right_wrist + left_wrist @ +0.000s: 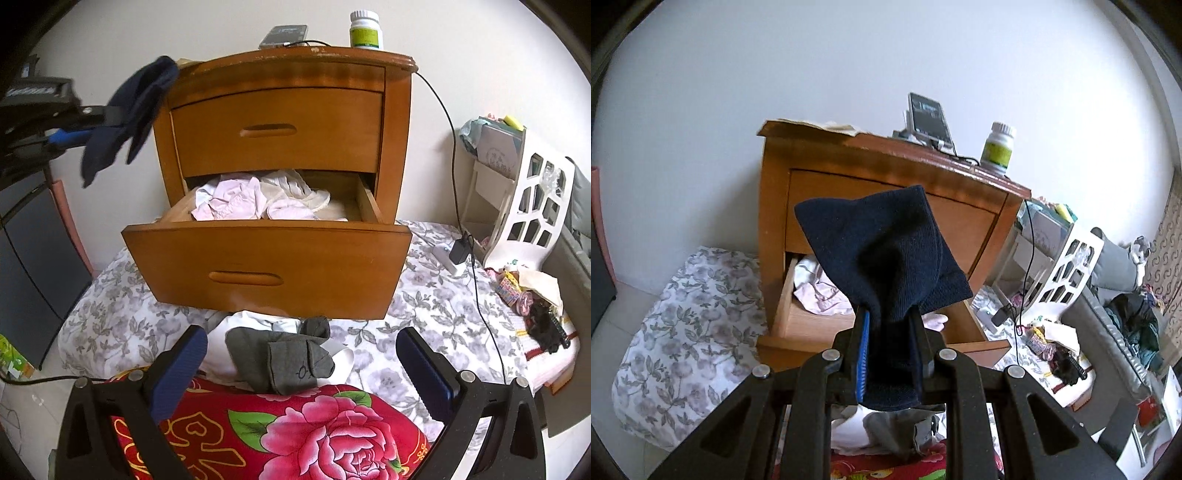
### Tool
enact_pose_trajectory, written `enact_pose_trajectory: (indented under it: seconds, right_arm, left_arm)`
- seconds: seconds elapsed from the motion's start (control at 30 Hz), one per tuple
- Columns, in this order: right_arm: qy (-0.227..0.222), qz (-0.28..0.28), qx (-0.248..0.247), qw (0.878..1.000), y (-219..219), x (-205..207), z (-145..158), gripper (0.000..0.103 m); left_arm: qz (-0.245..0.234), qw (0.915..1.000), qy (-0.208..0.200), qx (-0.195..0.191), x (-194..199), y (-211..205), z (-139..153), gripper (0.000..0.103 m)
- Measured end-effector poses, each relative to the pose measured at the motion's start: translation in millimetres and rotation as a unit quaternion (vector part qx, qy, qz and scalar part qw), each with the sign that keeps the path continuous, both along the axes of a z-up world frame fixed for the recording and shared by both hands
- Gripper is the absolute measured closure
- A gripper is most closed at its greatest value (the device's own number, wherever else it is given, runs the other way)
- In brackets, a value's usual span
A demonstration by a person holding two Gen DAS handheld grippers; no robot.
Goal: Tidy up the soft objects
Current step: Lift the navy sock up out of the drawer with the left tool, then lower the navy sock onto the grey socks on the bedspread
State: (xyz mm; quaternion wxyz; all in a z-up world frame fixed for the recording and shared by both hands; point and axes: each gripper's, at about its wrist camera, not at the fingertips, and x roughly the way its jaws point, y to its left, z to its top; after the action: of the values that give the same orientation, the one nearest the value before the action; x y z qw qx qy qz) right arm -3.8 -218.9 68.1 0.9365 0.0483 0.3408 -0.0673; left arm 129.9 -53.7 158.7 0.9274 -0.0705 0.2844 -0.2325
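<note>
Left gripper jaws clamp a navy sock; right gripper (jaws wide, empty) shows grey socks.

two hand-held grippers: left hand-held gripper, right hand-held gripper. one navy sock, one grey sock pair, one nightstand with two drawers, one bottle, one white rack.

Left gripper raised, angled downward, jaws clamped on a navy sock, right gripper low, jaws spread wide, nothing between them
</note>
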Motion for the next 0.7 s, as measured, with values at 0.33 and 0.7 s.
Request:
enact_pose_trajectory:
  seconds: [0.33, 0.7]
  right_arm:
    - [-0.008, 0.013, -0.011, 1.000, 14, -7, 10, 0.000]
    - [-0.016, 0.019, -0.018, 1.000, 22, -16, 20, 0.000]
  left_arm:
    - [0.011, 0.9998, -0.013, -0.008, -34, 25, 0, 0.083]
    - [-0.003, 0.9999, -0.013, -0.006, -50, 27, -2, 0.083]
